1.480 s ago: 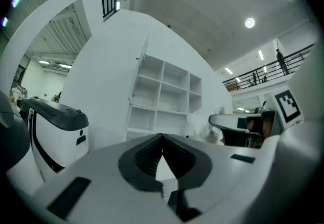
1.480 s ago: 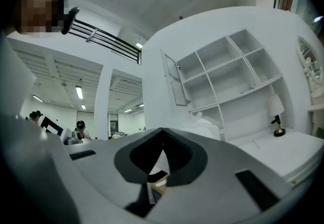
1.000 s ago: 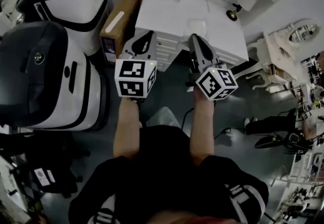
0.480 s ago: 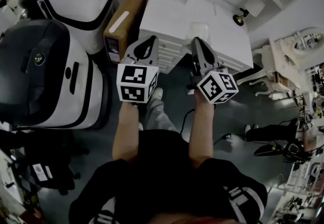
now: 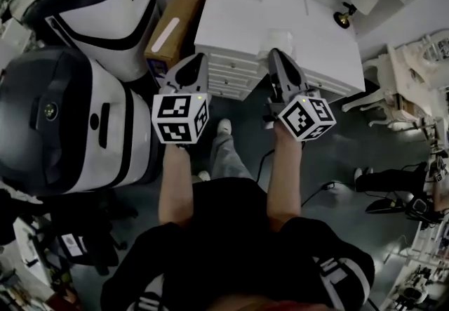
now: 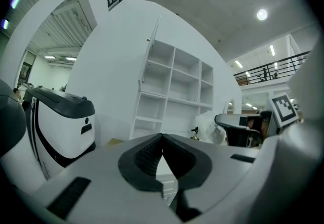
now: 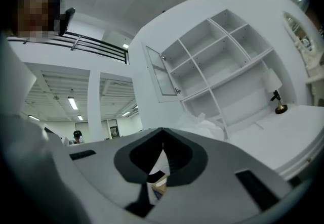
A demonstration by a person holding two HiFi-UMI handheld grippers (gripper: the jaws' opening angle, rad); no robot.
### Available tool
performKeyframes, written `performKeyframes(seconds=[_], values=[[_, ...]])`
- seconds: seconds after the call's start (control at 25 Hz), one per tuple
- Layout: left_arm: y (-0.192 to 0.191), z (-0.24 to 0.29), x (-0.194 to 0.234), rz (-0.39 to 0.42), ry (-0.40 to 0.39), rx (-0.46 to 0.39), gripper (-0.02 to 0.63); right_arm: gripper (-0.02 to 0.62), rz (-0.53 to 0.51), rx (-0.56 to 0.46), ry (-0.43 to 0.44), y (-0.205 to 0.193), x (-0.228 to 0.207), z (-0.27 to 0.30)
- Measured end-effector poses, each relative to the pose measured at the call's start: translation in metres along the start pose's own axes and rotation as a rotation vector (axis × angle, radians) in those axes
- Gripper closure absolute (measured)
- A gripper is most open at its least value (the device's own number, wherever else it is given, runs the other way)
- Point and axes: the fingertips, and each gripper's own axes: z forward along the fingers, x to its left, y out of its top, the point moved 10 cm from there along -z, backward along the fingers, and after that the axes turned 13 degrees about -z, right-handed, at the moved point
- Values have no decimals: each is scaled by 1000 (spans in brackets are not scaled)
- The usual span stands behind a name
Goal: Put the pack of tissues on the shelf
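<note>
the left claw (image 6: pixel 162 138), a grey two-jaw tool with a black-and-white marker cube at its back, is held in the air just off the front edge of the white counter with drawers (image 5: pixel 309 29). its jaws are pressed together with nothing between them. the right claw (image 7: pixel 162 132), built the same, hangs beside it off the same front edge, jaws likewise pressed together and empty. the white, crinkled plastic pack of tissues (image 7: pixel 198 123) lies on the counter top, ahead of the right claw and apart from both claws. the white open shelf unit (image 7: pixel 223 61), divided into square compartments, stands along the back of the counter behind the pack. a small black-and-brass lamp (image 5: pixel 342 19) stands on the counter toward its right end, near the shelf unit. a long brown cardboard box (image 5: pixel 175 22) sits against the counter's left side, and two large white-and-black rounded machines (image 5: pixel 70 113) stand further left of the counter.
</note>
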Motion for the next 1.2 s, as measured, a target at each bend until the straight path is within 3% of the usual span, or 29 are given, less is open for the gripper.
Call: performKeyframes(seconds=[0.32, 0.56, 0.88, 1.2], values=[[6, 92, -4, 15, -49, 42, 595, 575, 39, 0, -32, -5, -66, 47], [12, 148, 0, 17, -36, 70, 595, 575, 65, 2, -101, -1, -127, 70], [33, 212, -6, -4, -67, 67, 595, 575, 76, -2, -64, 5, -170, 122], [52, 264, -8, 4, -47, 28, 595, 575, 55, -33, -36, 19, -216, 164]])
